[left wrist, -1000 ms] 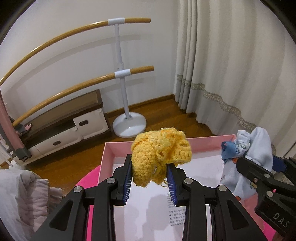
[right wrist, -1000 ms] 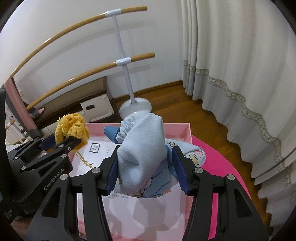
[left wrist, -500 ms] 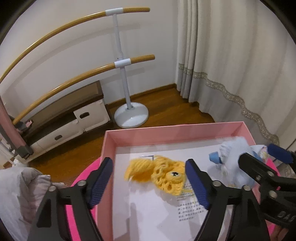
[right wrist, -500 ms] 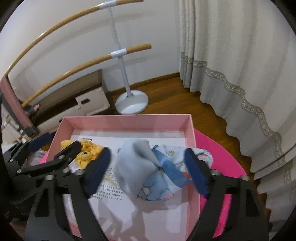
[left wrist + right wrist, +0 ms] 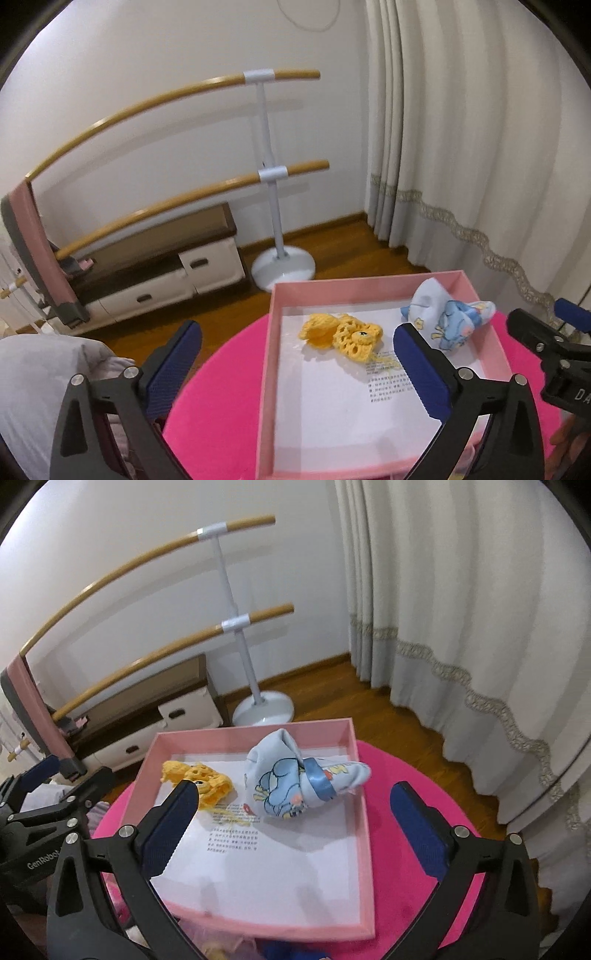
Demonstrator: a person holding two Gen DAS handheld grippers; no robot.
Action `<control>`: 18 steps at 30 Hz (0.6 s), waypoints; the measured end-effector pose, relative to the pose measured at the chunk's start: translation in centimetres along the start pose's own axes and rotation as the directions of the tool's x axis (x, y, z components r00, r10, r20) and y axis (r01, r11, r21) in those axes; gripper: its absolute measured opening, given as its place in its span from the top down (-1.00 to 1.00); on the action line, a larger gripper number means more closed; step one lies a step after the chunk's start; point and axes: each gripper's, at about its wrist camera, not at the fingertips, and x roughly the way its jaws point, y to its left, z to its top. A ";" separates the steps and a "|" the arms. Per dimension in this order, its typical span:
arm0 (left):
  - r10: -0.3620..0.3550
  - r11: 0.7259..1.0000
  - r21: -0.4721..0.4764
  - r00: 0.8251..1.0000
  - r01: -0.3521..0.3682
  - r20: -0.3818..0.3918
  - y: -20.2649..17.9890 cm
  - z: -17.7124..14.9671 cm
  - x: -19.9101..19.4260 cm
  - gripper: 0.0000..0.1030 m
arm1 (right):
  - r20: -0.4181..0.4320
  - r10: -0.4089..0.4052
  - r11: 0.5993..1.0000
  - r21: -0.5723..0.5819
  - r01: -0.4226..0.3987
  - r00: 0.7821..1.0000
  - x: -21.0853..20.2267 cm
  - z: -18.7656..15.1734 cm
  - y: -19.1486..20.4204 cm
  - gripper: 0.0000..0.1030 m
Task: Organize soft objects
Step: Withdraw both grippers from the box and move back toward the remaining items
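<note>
A shallow pink box [image 5: 360,775] with a white printed sheet on its floor sits on a round bright-pink surface [image 5: 402,775]; two soft things lie inside it, side by side, toward the far wall of the box; the yellow crocheted piece [image 5: 341,334] lies on the left half, sprawled flat with its long axis running left to right; the pale blue printed cloth bundle [image 5: 295,781], bound by a blue ribbon, lies on the right half, its long axis also left to right, one end just beside the right wall.

The left gripper [image 5: 295,365] is held above and nearer than the box, with the yellow piece ahead of it and below, between the lines of its two fingers but well apart from both; its jaws have just been opening and now stand at their widest, holding and touching nothing.

The right gripper [image 5: 295,823] hangs likewise above the near part of the box, the blue bundle ahead and below, clear of both pads; its jaws have also just opened fully and are empty.

Each hand is nearest the thing in front of it; both things appear already placed, so the coming move is probably away from the box, toward more soft items glimpsed at the near edge in the right wrist view.
</note>
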 end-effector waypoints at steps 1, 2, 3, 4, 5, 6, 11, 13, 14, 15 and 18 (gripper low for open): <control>0.001 1.000 0.000 1.000 -0.001 0.016 0.1 -0.9 -1.0 -1.00 | 0.023 -0.009 1.000 -0.004 0.009 1.000 -1.2 -0.4 0.0 -1.00; 0.002 1.000 0.000 0.999 -0.002 0.037 0.3 -2.0 -2.4 -1.00 | 0.055 -0.020 1.000 -0.006 0.020 0.998 -2.9 -0.9 0.1 -1.00; 0.004 1.000 0.000 0.998 -0.004 0.059 0.3 -2.8 -3.8 -1.00 | 0.075 -0.024 1.000 -0.006 0.024 0.997 -3.9 -1.2 0.1 -1.00; 0.005 1.000 0.000 0.997 -0.005 0.078 0.4 -3.9 -5.2 -1.00 | 0.099 -0.028 1.000 -0.005 0.028 0.995 -5.1 -1.6 -0.1 -1.00; 0.007 1.000 -0.003 0.996 -0.007 0.093 0.3 -4.6 -6.1 -1.00 | 0.135 -0.042 0.999 0.001 0.042 0.990 -6.8 -2.3 -0.1 -1.00; 0.010 1.000 -0.013 0.994 -0.009 0.110 0.4 -5.4 -7.3 -1.00 | 0.153 -0.048 0.999 0.003 0.048 0.987 -7.8 -2.5 0.0 -1.00; 0.015 0.999 -0.045 0.985 -0.008 0.173 1.3 -10.4 -12.4 -1.00 | 0.233 -0.056 0.998 0.000 0.058 0.971 -13.0 -4.9 0.5 -1.00; 0.020 0.999 -0.051 0.981 -0.010 0.191 1.5 -12.3 -14.5 -1.00 | 0.256 -0.051 0.999 0.005 0.052 0.965 -14.7 -5.8 0.6 -1.00; 0.024 0.999 -0.053 0.979 -0.014 0.200 1.5 -13.1 -15.4 -1.00 | 0.268 -0.048 0.999 0.005 0.048 0.962 -15.5 -6.2 0.6 -1.00; 0.026 0.998 -0.056 0.978 -0.014 0.207 1.7 -14.0 -16.1 -1.00 | 0.277 -0.046 0.999 0.002 0.047 0.960 -16.2 -6.6 0.6 -1.00; 0.020 0.998 -0.066 0.976 -0.006 0.219 2.4 -16.4 -18.6 -1.00 | 0.309 -0.047 0.999 -0.001 0.049 0.950 -18.5 -7.7 0.8 -1.00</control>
